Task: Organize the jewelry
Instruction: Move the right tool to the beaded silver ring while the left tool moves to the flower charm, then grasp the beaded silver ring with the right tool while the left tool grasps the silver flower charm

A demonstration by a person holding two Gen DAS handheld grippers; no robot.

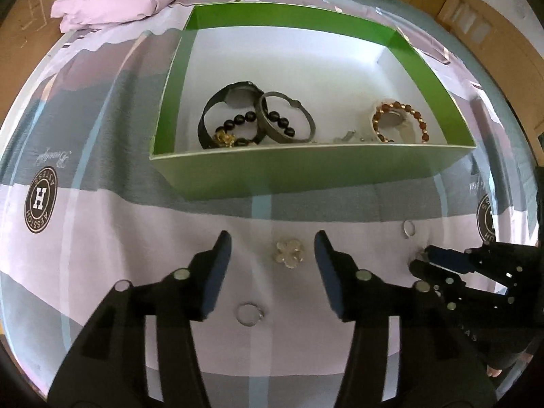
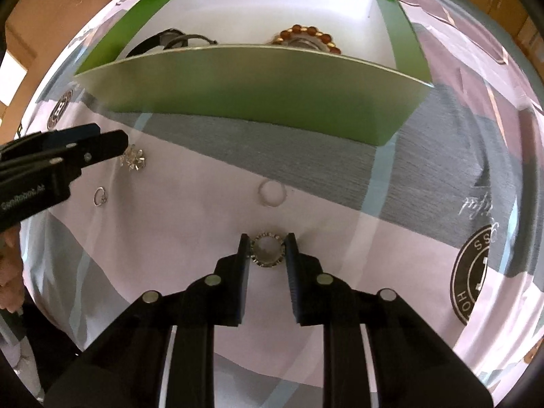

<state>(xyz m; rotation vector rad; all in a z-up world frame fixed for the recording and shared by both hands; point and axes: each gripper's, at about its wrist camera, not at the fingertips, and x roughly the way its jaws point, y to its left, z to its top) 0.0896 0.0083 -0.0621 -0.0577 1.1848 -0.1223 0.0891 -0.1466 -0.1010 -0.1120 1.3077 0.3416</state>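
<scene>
from my right wrist view the near wall of the green box (image 2: pixel 238 78) hides most of what lies inside; only the top of an amber bead bracelet (image 2: pixel 307 35) and a dark band (image 2: pixel 149 45) show over its edge. from the left wrist view the small silvery pieces at the box's front wall (image 1: pixel 346 136) are too small to name, and my right gripper (image 1: pixel 420 261) is partly cut off at the frame's edge, so its grip is hard to read there.

the ring between my right fingers (image 2: pixel 267 250) is round, with a studded or notched metal rim and a pale centre; i think it is a ring, though it may be a small round charm. it rests on the lilac and grey bedsheet (image 2: pixel 170 238), in front of the box. my right jaws are drawn in on it, one pad touching each side.

my left gripper (image 1: pixel 272 251) stands wide open, a pale flower-shaped brooch (image 1: pixel 289 254) on the sheet between its tips, touching neither pad. a thin silver ring with a small stone (image 1: pixel 250 314) lies nearer me, and a plain small ring (image 1: pixel 409 228) lies off to the right, by the box's near wall.

inside the box sit a black watch (image 1: pixel 221 108), a grey bangle (image 1: pixel 285 117) and a black bead bracelet (image 1: pixel 251 122).
</scene>
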